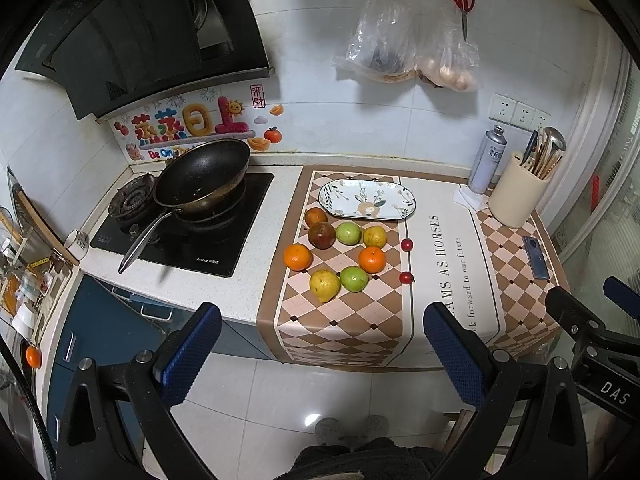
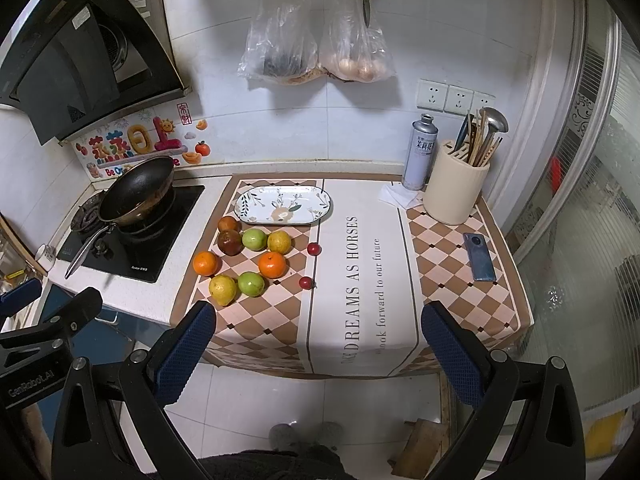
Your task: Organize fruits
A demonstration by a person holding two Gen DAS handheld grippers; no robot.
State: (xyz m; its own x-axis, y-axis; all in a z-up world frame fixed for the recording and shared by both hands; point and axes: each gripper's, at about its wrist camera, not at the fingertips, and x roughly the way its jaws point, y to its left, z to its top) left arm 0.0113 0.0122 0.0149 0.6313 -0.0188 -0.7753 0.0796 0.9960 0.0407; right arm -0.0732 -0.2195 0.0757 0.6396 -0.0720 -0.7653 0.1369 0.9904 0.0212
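This is a small kitchen with white wall tiles and a white counter (image 2: 132, 296) that has a brown and pink checked cloth (image 2: 460, 248) laid over its right part. Near the back edge of the cloth lies a long oval plate with a leaf and deer picture (image 2: 283, 205), and nothing is on it. The fruits sit in a bunch just in front of the plate, on the left part of the cloth: a dark orange fruit (image 2: 228, 224) right by the plate, a dark red and brown fruit (image 2: 229, 242), a green round fruit (image 2: 254, 239), a yellow round fruit (image 2: 279, 241), two bright oranges (image 2: 206, 263) (image 2: 272, 265), a big yellow lemon (image 2: 222, 289) and a second green fruit (image 2: 251, 283) closest to the front edge. Two tiny red fruits (image 2: 313, 249) (image 2: 305, 282) lie just to the right of the bunch. A black wok (image 2: 138, 191) stands on the stove at the left. A cream pot of kitchen tools (image 2: 454, 192) stands at the back right corner, and a blue phone (image 2: 479, 256) lies near the right edge. The left gripper (image 1: 322, 354) and the right gripper (image 2: 318, 354) both hang in front of the counter with their blue fingers spread wide, holding nothing.
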